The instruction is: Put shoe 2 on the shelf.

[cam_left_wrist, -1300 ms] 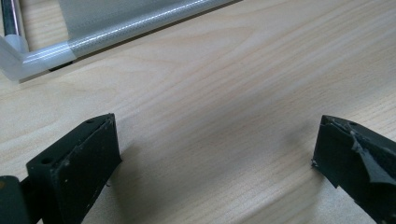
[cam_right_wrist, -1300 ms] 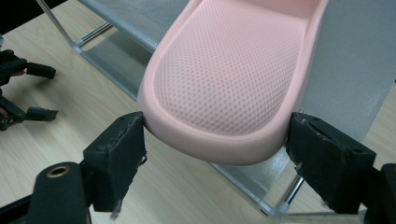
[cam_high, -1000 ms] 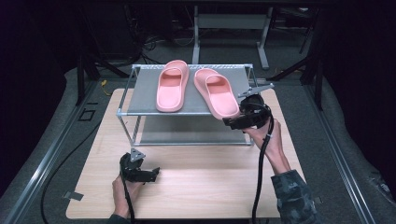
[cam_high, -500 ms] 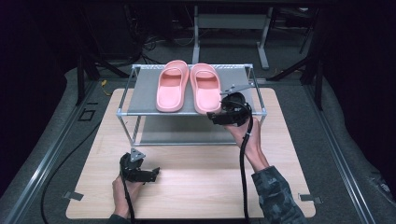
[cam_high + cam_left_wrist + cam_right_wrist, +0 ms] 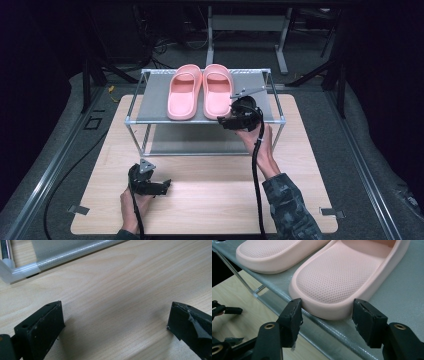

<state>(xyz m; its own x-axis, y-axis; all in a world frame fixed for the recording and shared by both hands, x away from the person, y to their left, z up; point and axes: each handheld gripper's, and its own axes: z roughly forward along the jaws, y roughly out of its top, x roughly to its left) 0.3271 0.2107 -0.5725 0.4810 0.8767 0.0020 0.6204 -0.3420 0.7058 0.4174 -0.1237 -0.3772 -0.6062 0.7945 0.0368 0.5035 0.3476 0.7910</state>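
Observation:
Two pink slippers lie side by side on the top shelf of a metal rack (image 5: 150, 107): the left slipper (image 5: 182, 92) and the right slipper (image 5: 217, 90). My right gripper (image 5: 226, 119) is at the shelf's front edge, at the right slipper's heel. In the right gripper view the rounded heel of the right slipper (image 5: 342, 277) sits between the tips of my right gripper (image 5: 327, 312). Its jaws have just been closing, and I see no pad pressing on the heel. The left slipper (image 5: 279, 255) lies beyond. My left gripper (image 5: 164, 185) rests low over the table, open and empty (image 5: 115, 322).
The rack stands at the back of a wooden table (image 5: 210, 190), with a lower grey shelf (image 5: 200, 145) under the top one. Its front bar and corner joint (image 5: 15, 270) lie just ahead of the left gripper. Dark floor, cables and stands surround the table.
The right slipper has swung from a slant to straight, close beside the left one. My right gripper moved left with its heel. The left gripper has kept still.

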